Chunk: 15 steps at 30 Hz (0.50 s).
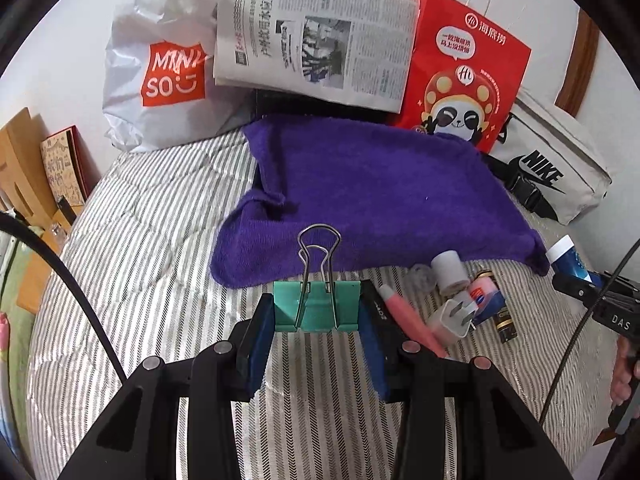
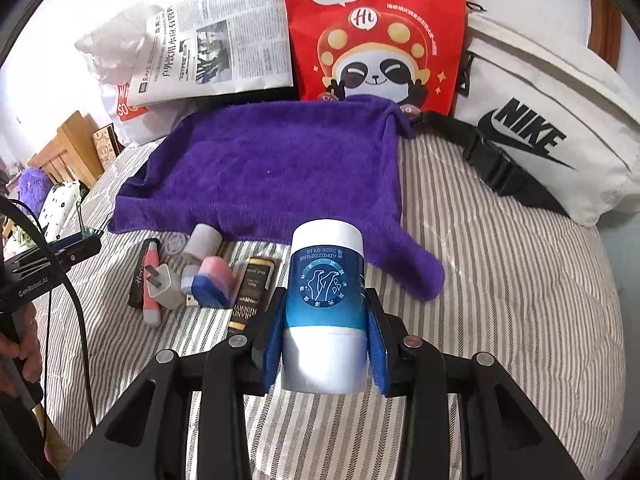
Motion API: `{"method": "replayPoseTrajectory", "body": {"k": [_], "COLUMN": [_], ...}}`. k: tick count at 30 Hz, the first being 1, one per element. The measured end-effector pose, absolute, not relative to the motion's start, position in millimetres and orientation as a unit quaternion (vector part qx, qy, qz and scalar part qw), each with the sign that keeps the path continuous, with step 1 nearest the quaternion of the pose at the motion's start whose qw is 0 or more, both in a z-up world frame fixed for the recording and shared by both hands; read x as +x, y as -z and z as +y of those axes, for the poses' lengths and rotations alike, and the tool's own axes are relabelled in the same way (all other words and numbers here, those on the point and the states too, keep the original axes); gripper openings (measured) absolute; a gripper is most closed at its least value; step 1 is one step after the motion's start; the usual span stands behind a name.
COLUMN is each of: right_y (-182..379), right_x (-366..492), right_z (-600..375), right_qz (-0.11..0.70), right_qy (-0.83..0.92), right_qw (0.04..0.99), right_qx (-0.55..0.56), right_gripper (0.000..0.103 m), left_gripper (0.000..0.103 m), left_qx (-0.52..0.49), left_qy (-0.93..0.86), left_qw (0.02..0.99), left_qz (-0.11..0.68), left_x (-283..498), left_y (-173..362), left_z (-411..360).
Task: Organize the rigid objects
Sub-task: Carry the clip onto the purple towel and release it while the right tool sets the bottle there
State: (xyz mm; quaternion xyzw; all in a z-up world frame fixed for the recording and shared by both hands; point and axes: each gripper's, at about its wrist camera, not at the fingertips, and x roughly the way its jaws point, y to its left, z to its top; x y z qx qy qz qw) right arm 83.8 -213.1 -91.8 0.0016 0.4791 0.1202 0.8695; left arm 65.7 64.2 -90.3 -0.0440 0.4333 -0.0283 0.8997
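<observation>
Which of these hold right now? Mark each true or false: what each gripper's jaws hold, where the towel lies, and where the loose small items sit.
1. The left gripper holds a green binder clip. True.
2. The right gripper is empty. False: its jaws clamp a blue and white bottle.
3. The purple towel lies spread on the striped bedding. True.
4. The white plug adapter sits on the towel. False: it lies on the bedding, in front of the towel's near edge.

Handheld gripper hardware, both units

Each unit, left gripper [image 1: 316, 316] and right gripper [image 2: 325, 320], has matte black linkage arms, round silver pivot pins [image 1: 223, 347] behind blue-padded fingers [image 2: 376, 354], and a black cable [image 1: 72, 284] trailing leftward; bare skin grips the handle.
</observation>
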Motion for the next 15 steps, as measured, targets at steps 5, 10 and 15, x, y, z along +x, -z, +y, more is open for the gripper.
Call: {"method": "replayPoseTrajectory", "body": {"k": [5,10,15], "right_y": [87.2,86.9,87.1], "right_x": [89.4,95.6,105.4], "right_z": [-210.7,-205.8,-201.9], "right_qz": [0.474,0.473,0.471], "right_qy": [-0.122,-0.128,-0.132], "right_qw": [0.872,0.872,0.872], "right_qx": [-0.002,-0.005,-0.006], "right_gripper": [0.036,0.036,0.036], "left_gripper": [0.039,0.039,0.039], "left_qx": [-0.064,-0.063,-0.067], "left_qy": [0.044,0.051,0.058], "left_qw": [0.903,0.907,0.909], "left_qz": [0.423,0.414,0.408], "left_x": [65.5,73.0,85.8], "left_y": [78.6,67.9,60.9], "left_z": [71.7,73.0,73.0]}}
